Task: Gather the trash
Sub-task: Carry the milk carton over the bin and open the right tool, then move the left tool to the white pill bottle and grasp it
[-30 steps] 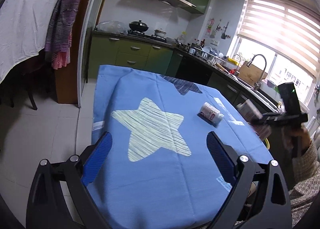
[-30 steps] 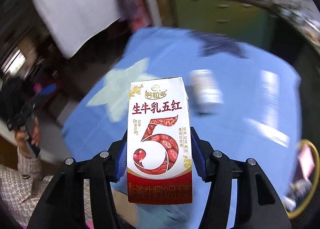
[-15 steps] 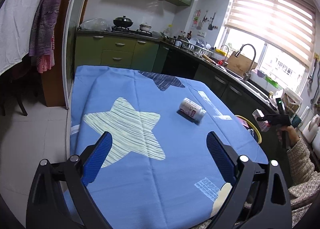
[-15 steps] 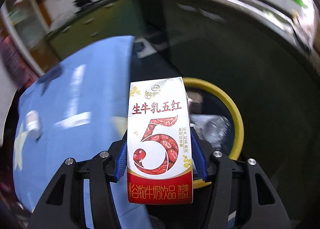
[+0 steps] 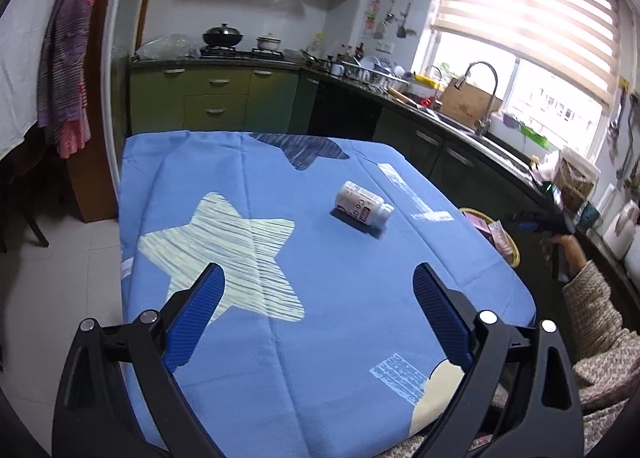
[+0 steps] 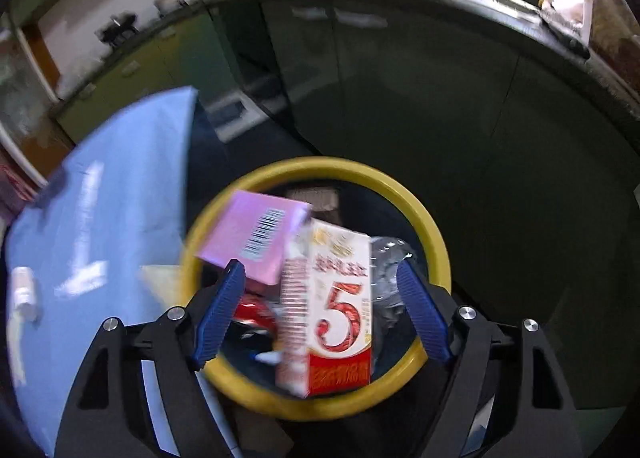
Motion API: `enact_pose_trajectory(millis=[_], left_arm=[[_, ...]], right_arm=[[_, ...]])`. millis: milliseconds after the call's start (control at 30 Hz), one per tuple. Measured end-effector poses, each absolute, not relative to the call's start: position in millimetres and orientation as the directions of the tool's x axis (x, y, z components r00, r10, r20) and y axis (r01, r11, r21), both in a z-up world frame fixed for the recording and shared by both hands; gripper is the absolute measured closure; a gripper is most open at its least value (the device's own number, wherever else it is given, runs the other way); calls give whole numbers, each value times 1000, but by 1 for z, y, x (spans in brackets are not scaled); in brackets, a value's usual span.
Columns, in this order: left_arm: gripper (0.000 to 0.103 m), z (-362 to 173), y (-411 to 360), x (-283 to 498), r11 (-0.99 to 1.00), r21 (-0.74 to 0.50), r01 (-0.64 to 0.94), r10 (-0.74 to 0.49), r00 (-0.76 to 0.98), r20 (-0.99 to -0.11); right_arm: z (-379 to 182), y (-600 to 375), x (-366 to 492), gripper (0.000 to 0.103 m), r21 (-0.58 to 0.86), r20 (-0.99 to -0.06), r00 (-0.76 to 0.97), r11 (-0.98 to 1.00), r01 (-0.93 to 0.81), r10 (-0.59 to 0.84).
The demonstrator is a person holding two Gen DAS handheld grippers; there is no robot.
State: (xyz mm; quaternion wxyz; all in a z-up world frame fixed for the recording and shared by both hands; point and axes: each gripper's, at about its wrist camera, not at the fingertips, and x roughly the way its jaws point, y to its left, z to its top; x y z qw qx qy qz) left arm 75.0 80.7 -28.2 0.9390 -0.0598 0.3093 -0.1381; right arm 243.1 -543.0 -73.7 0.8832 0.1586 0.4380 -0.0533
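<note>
My right gripper (image 6: 320, 306) hangs above the yellow-rimmed bin (image 6: 434, 242), jaws opening. The red and white drink carton (image 6: 340, 306) is blurred and tilted between the blue pads, clear of both, dropping into the bin. A pink box (image 6: 256, 236) and a clear plastic bottle (image 6: 390, 270) lie inside. My left gripper (image 5: 318, 300) is open and empty over the blue star-patterned tablecloth (image 5: 280, 258). A white bottle (image 5: 362, 203) lies on its side beyond it, also seen as the white bottle (image 6: 24, 290) at the left edge of the right wrist view. The right gripper (image 5: 538, 219) shows small at the table's right.
The bin (image 5: 506, 240) stands on the floor beside the table's right edge, close to dark green kitchen cabinets (image 6: 400, 89). A sink and counter (image 5: 472, 117) run under the window. A person's sleeve (image 5: 600, 322) is at lower right.
The right gripper swung from over the table to above the bin, then its jaws spread and the carton slipped free. The left gripper drifted, so the white bottle now sits nearer the view's centre.
</note>
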Motion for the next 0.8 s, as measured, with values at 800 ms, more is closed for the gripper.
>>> enact_pose_trajectory(millis=[800], left_arm=[[7, -74, -57, 277, 780, -20, 625, -432, 516, -740]], right_arm=[[-76, -410, 143, 17, 517, -636, 582, 840, -165, 506]])
